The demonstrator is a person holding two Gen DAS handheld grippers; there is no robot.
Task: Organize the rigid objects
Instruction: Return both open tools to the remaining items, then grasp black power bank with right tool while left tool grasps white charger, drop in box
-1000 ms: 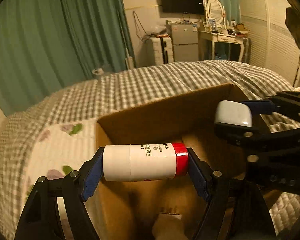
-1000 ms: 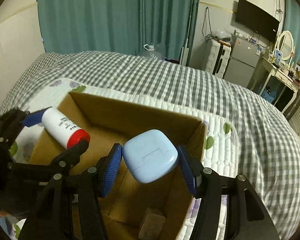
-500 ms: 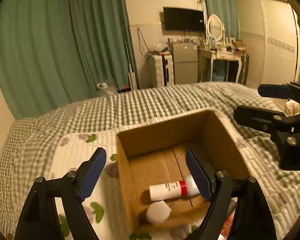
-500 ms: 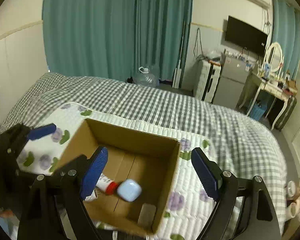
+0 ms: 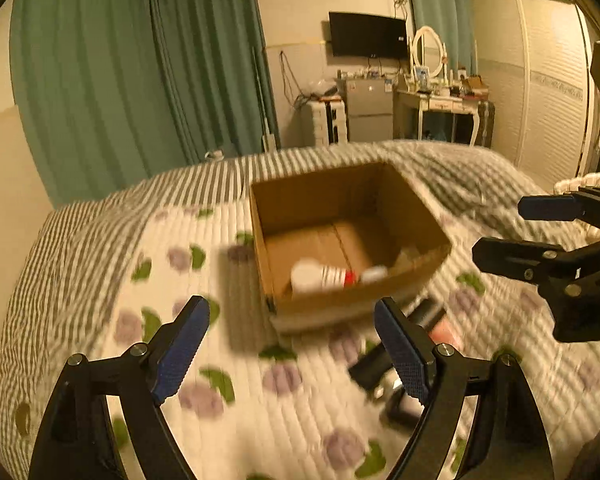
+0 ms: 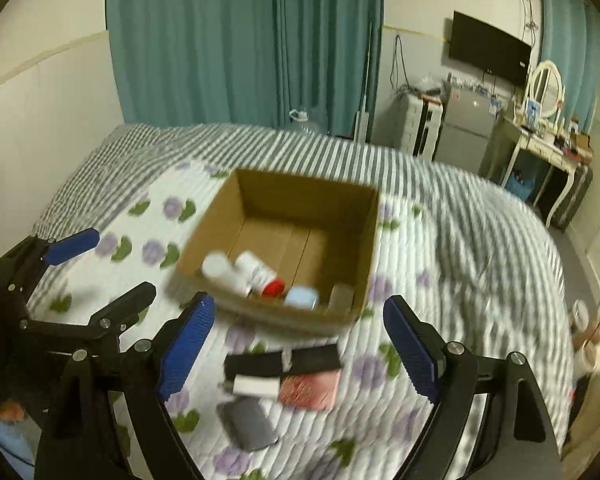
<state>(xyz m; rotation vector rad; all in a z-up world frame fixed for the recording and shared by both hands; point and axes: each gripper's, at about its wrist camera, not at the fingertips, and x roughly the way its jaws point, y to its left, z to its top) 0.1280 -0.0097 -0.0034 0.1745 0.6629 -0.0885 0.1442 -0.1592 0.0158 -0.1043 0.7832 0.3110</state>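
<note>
An open cardboard box (image 6: 364, 240) (image 5: 424, 216) stands on the quilted bed. Inside lie a white bottle with a red cap (image 6: 258, 274) (image 5: 320, 276), a second white bottle (image 6: 222, 270), a pale blue case (image 6: 302, 298) and a small grey block (image 6: 340, 298). In front of the box lie a black bar (image 6: 280, 362), a white item (image 6: 256, 386), a pink-red packet (image 6: 310, 390) and a dark grey case (image 6: 248, 426). My left gripper (image 5: 296, 350) (image 6: 100, 264) is open and empty, near the box's front. My right gripper (image 6: 298, 354) (image 5: 540, 236) is open and empty above the loose items.
The floral quilt (image 6: 440, 340) lies over a checked bedspread (image 6: 460, 192). Green curtains (image 5: 140, 80), a dressing table (image 6: 548, 144) and a fridge (image 6: 464, 124) stand beyond the bed. Pale items (image 6: 596, 336) sit off the bed's right edge.
One second ago each gripper held an object over the box. Both opened and dropped the red-capped bottle and the blue case in. Both grippers have since pulled back towards the bed's near side.
</note>
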